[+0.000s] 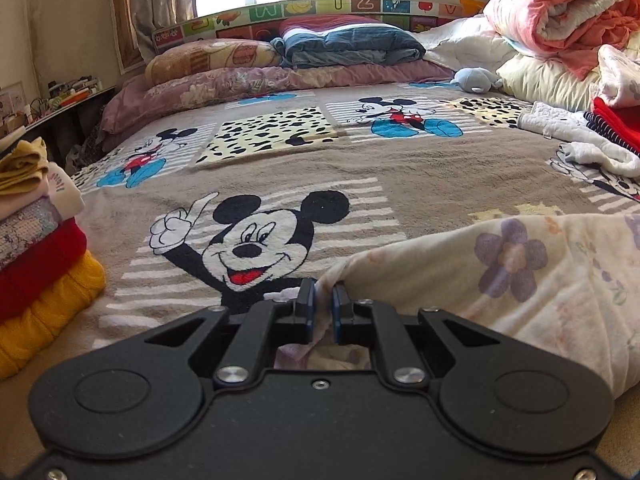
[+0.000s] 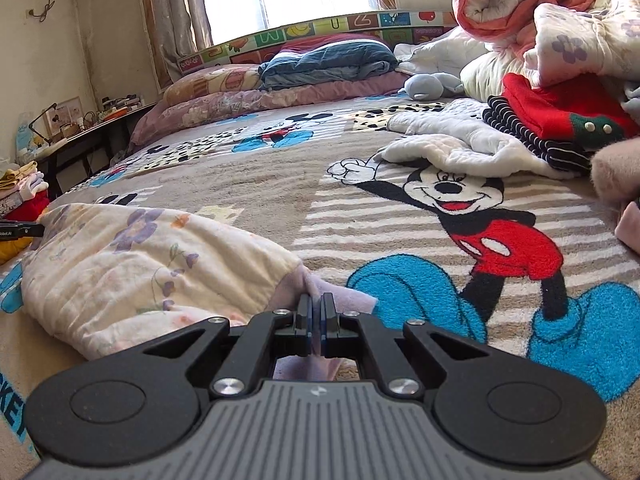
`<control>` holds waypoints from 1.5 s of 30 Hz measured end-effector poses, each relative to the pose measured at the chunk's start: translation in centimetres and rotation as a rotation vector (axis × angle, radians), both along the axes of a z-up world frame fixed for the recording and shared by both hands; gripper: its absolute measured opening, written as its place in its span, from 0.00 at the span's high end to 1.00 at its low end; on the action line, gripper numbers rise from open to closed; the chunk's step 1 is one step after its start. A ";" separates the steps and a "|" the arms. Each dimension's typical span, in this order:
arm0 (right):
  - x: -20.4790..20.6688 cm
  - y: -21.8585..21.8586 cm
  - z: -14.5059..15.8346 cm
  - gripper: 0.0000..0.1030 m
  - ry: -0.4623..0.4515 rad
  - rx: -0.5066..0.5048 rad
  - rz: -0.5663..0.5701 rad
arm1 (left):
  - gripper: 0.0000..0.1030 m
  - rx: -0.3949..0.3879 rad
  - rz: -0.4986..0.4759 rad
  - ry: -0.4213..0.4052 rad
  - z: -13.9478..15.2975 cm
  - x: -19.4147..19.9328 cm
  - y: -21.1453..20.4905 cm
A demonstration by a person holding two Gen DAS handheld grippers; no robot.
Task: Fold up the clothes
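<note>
Both sets of jaws are pinched tight on cloth. On the left gripper (image 1: 322, 304) the jaws squeeze one end of the flowery garment (image 1: 520, 280), and on the right gripper (image 2: 316, 312) they squeeze its other end, at a soft purple edge. The garment is cream with purple flowers, and it lies stretched sideways between the two grippers on the cartoon mouse blanket (image 1: 280, 168), near the front of the bed. It looks puffy and padded, so I think it is soft and light but a bit thick. It will bend and flop, not stay flat by itself. The middle sags and bunches up, so it is best to hold it by the ends or corners, like now, and keep it pulled gently straight. A thick fold may spring back open, so it may need a press. The cloth does not look slippery, and it will not break. To the left sits a neat stack of folded clothes (image 1: 36, 248). To the right lies a messy heap of clothes (image 2: 552, 120) with red, striped and white things in it. I cannot tell if the garment is already folded in half.
</note>
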State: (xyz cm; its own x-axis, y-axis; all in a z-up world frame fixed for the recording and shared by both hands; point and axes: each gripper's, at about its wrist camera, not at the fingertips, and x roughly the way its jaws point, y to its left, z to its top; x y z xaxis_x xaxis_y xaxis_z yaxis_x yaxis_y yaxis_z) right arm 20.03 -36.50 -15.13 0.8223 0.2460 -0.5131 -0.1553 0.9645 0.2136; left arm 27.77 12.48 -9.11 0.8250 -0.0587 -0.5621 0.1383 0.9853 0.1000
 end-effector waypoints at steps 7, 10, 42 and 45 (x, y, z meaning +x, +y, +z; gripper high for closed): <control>0.3 -0.4 -0.3 0.95 0.010 0.019 -0.020 | 0.91 -0.082 0.038 0.007 -0.2 0.7 1.0; 0.3 -0.4 -0.4 0.94 0.007 0.009 -0.028 | 0.80 -0.139 0.079 0.007 -0.3 1.0 1.8; -3.5 4.1 1.9 0.69 -0.191 -0.100 0.004 | 0.74 -0.791 0.362 0.129 -2.0 -4.5 7.9; -3.0 2.3 1.5 0.69 -0.163 0.007 -0.057 | 0.91 -0.777 0.366 0.111 -2.1 -4.5 7.8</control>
